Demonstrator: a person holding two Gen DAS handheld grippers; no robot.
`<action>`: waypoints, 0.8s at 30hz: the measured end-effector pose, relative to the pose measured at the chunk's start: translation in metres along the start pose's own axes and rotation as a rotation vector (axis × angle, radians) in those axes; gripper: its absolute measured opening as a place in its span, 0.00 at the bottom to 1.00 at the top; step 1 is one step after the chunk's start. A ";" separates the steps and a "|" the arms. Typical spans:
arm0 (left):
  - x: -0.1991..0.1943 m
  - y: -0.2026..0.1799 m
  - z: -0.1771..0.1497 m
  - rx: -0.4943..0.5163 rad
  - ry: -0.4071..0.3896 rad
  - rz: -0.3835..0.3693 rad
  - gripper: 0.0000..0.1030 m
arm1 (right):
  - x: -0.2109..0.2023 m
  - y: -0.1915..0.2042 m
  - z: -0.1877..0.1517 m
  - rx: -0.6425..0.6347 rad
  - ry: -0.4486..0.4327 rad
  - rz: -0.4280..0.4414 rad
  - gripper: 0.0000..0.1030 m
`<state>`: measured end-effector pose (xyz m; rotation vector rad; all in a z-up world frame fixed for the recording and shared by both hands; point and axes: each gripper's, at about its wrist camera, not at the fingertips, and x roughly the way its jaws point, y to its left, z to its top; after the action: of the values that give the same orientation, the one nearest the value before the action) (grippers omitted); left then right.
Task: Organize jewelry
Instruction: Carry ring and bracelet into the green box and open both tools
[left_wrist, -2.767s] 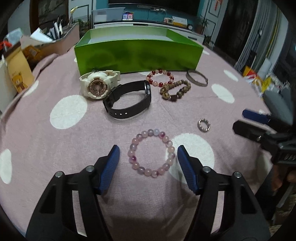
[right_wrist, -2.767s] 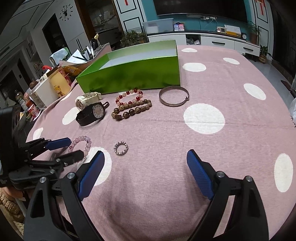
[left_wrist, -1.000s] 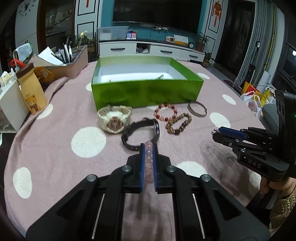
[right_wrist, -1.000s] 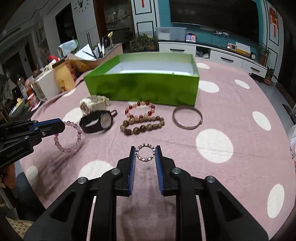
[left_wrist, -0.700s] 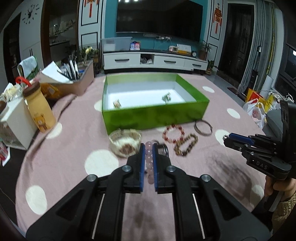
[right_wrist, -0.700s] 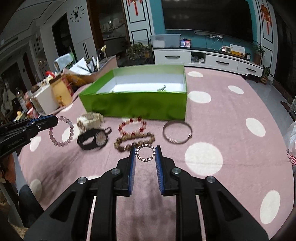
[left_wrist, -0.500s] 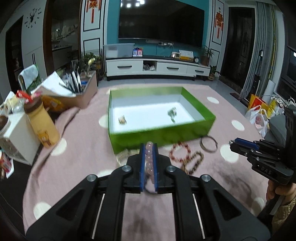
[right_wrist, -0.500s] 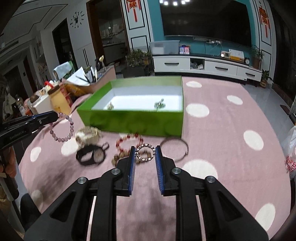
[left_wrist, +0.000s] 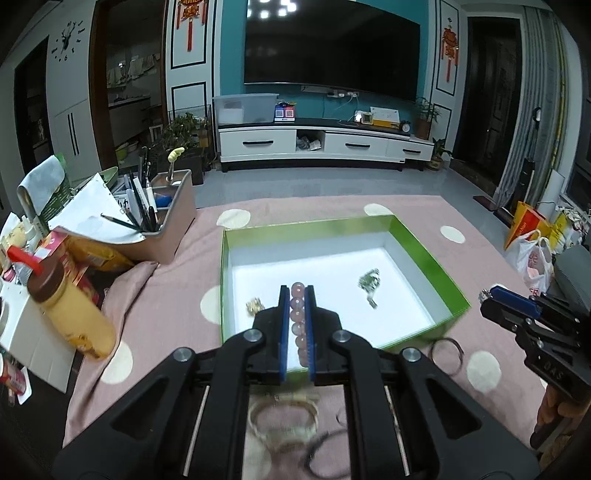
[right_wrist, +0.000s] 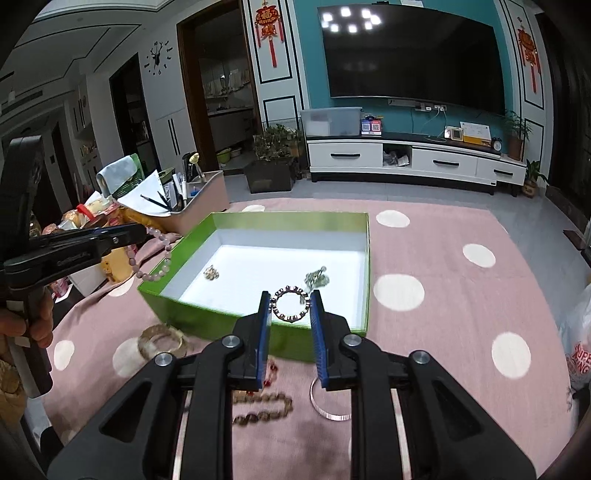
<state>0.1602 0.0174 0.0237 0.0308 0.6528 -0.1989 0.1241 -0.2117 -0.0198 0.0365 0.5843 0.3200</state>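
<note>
Jewelry is up in the air on both sides! Left tool (left_wrist: 296, 295) is clamped on the pink bead bracelet (left_wrist: 297, 302), gripped at one edge so the loop dangles free, and it hangs over the near-left corner of the green box (right_wrist: 332, 221). Right tool (right_wrist: 290, 300) is pinched across the small sparkly ring (right_wrist: 290, 303), held flat over the box's front wall. Both sit above the opening, ready, I'd say, for a drop beside the two small pieces already inside. More bracelets and a bangle (right_wrist: 325, 406) wait on the desk (right_wrist: 461, 295).
</note>
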 end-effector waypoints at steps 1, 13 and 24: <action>0.008 0.001 0.004 -0.004 0.005 0.004 0.07 | 0.004 0.000 0.003 0.000 0.002 0.001 0.20; 0.072 0.002 0.002 -0.032 0.130 0.028 0.07 | 0.082 -0.013 0.021 0.066 0.135 0.058 0.22; 0.050 0.020 -0.004 -0.051 0.096 0.063 0.46 | 0.030 -0.058 0.019 0.190 0.049 0.003 0.48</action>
<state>0.2003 0.0286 -0.0098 0.0120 0.7511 -0.1204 0.1748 -0.2569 -0.0270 0.2129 0.6615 0.2683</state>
